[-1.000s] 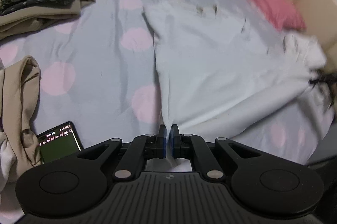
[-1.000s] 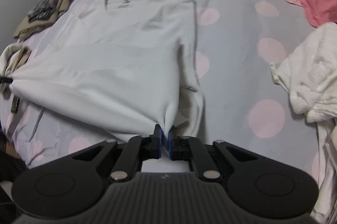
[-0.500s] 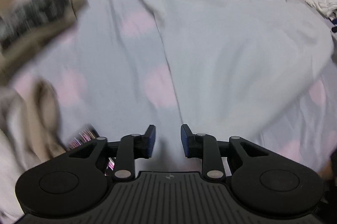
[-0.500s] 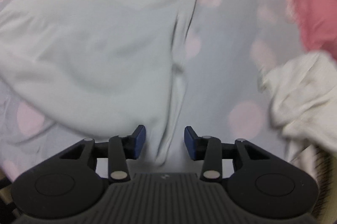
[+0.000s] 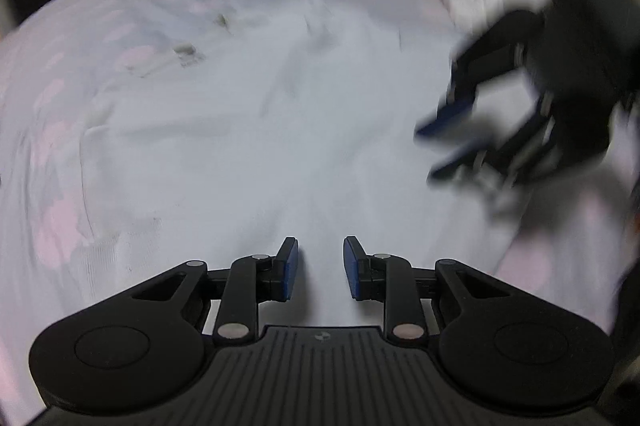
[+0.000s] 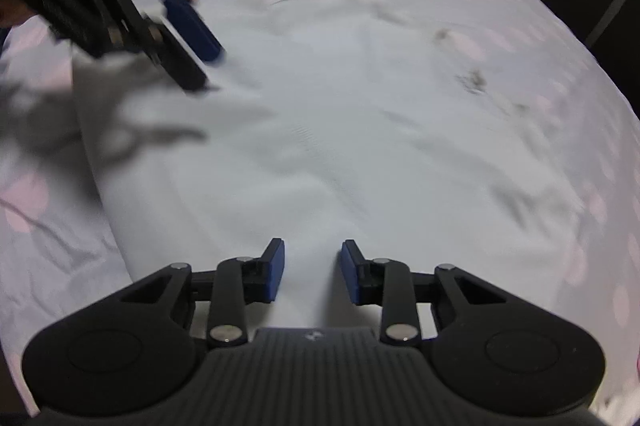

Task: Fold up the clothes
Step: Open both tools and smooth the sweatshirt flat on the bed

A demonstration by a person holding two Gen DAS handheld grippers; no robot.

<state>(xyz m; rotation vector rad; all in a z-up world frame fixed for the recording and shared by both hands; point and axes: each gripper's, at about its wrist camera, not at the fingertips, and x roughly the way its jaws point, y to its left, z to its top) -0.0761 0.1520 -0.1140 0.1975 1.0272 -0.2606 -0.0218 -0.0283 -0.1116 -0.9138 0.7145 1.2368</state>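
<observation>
White garment (image 5: 248, 146) lay spread flat on the dotted bed (image 5: 60, 226). Left tongs (image 5: 320, 266) stood parted and empty above it; right tongs (image 6: 312, 272), also empty, were closing over the cloth.

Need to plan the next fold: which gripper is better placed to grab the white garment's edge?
Probably left: the left gripper hangs open near the white garment's edge; the right gripper, closing on nothing, hangs over its middle.
</observation>
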